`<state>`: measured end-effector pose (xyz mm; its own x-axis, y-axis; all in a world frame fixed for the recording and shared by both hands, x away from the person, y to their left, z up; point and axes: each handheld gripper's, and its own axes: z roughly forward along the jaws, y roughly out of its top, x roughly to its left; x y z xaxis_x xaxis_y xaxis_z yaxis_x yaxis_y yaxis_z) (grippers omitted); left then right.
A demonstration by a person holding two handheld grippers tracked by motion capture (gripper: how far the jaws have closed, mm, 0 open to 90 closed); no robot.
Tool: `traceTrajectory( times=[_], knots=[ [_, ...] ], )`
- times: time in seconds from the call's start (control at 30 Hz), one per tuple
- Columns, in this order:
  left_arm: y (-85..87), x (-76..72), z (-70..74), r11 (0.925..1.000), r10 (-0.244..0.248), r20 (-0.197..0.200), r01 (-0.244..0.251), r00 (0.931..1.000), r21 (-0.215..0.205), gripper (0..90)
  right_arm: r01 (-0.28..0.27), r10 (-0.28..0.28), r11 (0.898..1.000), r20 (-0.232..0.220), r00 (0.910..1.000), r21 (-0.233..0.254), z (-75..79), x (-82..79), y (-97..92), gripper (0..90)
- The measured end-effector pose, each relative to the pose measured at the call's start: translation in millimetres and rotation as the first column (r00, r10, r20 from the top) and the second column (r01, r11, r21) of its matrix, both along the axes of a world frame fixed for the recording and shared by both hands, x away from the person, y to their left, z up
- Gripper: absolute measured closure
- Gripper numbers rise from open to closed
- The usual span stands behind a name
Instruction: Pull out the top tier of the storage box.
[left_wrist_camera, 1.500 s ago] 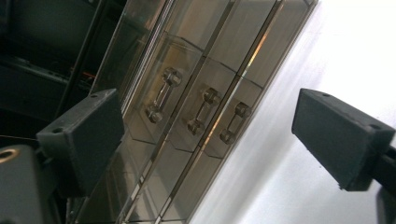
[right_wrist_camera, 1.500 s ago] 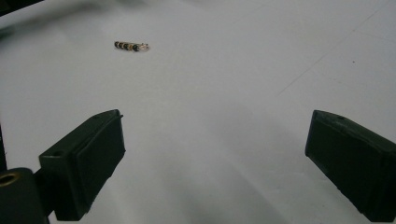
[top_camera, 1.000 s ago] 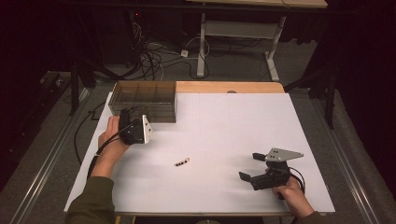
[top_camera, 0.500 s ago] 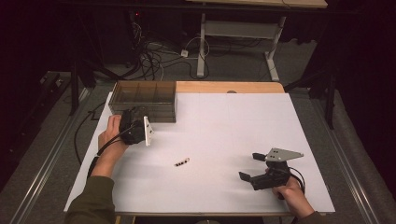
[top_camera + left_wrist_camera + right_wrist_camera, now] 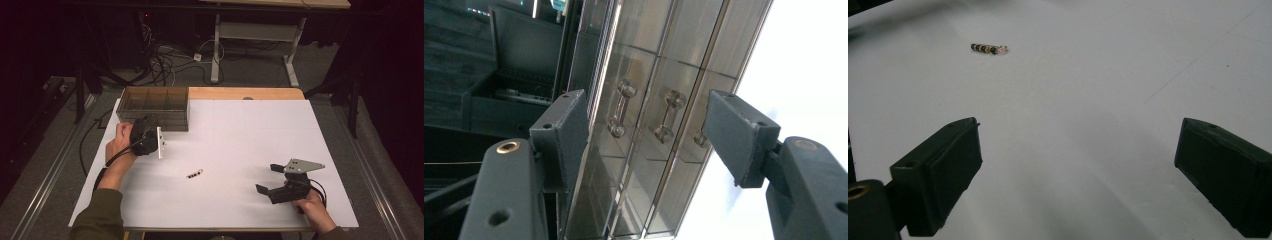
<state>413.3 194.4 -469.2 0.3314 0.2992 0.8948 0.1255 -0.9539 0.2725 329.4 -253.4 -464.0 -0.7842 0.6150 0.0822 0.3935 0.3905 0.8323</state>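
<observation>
A clear plastic drawer box (image 5: 155,102) stands at the table's back left. My left gripper (image 5: 150,124) points at its front. In the left gripper view the box front (image 5: 659,65), with its small clear drawer knobs (image 5: 621,107), lies between the two jaws of that gripper (image 5: 649,125). The jaws have just been closing, and I cannot see the pads pressing on the box. My right gripper (image 5: 269,178) rests open near the front right, with nothing in it. A small striped bead-like piece (image 5: 194,174) lies mid-table, ahead of the right gripper (image 5: 1078,165) as a short rod (image 5: 989,48).
The white table top (image 5: 240,135) has a wooden strip along its back edge (image 5: 245,93). Cables and a desk frame (image 5: 220,45) lie on the dark floor behind. The left gripper's cable (image 5: 87,140) hangs off the left edge.
My left gripper has rolled slightly in place at the box front, and its white plate now sits a little lower. The right gripper and the small piece have not moved.
</observation>
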Motion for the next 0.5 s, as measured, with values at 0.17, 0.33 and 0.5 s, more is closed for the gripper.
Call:
traceTrajectory(
  times=[0.17, 0.33, 0.5],
  knots=[
    [-0.6, -0.1, -1.0, 0.9999, 0.002, 0.015, -0.002, 0.9999, 0.016, 34.2, 0.000, 0.000, 1.000, -0.001, 1.0000, -0.001, 0.0, 0.0, 0.1, 5.6],
    [-1.9, -0.1, -2.4, 0.9986, 0.004, 0.027, -0.006, 0.9996, 0.053, 35.3, 0.000, 0.000, 1.000, -0.002, 1.0000, -0.002, -0.2, 0.1, 0.2, 5.6],
    [-3.4, -0.2, -3.8, 0.9970, 0.005, 0.040, -0.008, 0.9992, 0.077, 37.1, 0.000, 0.000, 1.000, -0.002, 1.0000, -0.002, -0.1, 0.0, 0.2, 5.7]
  ],
)
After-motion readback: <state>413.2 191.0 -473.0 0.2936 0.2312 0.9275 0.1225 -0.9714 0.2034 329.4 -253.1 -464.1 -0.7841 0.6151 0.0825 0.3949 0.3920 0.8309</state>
